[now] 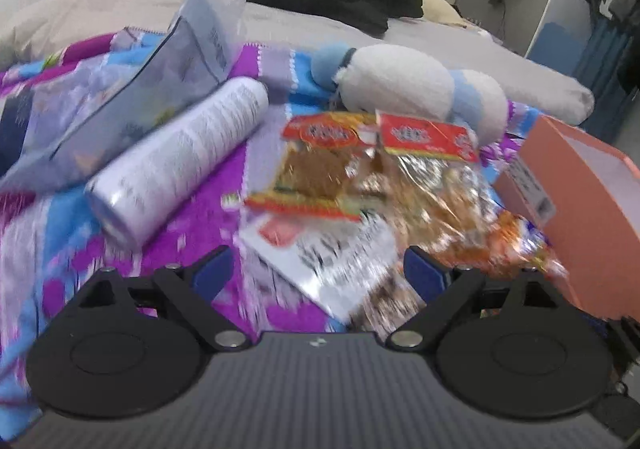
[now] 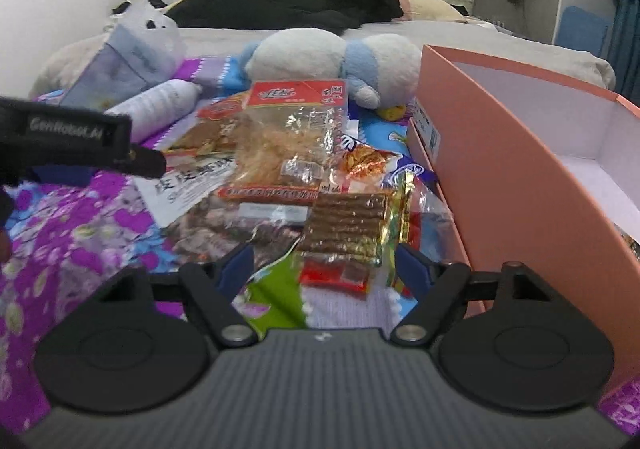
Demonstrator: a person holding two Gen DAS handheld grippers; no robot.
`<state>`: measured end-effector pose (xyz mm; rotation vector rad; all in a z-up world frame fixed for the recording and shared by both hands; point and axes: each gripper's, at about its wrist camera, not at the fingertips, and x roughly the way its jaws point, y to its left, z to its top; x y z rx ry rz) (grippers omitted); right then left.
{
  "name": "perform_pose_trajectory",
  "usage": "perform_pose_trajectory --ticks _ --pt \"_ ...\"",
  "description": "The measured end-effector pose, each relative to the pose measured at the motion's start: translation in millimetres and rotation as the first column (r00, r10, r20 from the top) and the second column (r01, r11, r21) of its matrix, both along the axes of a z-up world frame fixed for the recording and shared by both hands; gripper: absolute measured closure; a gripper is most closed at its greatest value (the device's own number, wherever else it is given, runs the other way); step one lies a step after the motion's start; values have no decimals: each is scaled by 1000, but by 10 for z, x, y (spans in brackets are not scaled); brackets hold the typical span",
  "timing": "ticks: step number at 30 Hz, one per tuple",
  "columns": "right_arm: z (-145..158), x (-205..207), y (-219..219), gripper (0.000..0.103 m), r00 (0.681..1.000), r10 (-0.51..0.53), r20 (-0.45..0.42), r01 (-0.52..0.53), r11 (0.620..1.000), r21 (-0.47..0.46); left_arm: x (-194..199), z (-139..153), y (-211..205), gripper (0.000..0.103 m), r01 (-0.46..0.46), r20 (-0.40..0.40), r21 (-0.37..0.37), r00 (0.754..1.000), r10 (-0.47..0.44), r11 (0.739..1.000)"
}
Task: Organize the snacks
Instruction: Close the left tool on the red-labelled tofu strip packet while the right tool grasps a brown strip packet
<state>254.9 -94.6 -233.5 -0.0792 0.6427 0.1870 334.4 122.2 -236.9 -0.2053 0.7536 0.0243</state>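
Organizing stands near its start, by the look of things; most snack packets lie loose in a heap on the purple floral blanket spread over the bed, at the centre of both views. The orange cardboard box sits at the right of the frame, open, just beside the heap; its white interior shows mostly bare, with only a sliver of something at its lower right edge, too small to identify. Left gripper: jaws wide, holding nothing, poised over a white printed packet at lower centre; the view is motion-blurred. Right gripper: jaws wide, empty, with a brown biscuit-stick packet and a green packet lying between its fingers. Two red-topped clear packets rest at mid-frame in the left view. A white cylindrical canister and a pale stand-up pouch lie at upper left, well apart from the box. A white-and-blue plush toy sits behind the heap; whether it belongs to the job cannot be told. Remaining, in my judgement: nearly every packet is yet to go into the box.
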Motion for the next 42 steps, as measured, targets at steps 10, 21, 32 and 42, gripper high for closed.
perform_pose_trajectory --ticks 10,21,32,42 --pt "-159 288 99 30 996 -89 13 89 993 -76 790 -125 -131 9 91 -39 162 996 -86 983" --pt "-219 290 130 46 999 -52 16 54 992 -115 1185 -384 -42 9 127 -90 141 989 -115 982" --pt "-100 230 79 49 1000 -19 11 20 997 -75 1088 -394 37 30 143 -97 122 987 -132 982" --pt "-36 31 62 52 1000 27 -6 -27 998 -60 665 -230 -5 46 113 -75 125 992 -104 986"
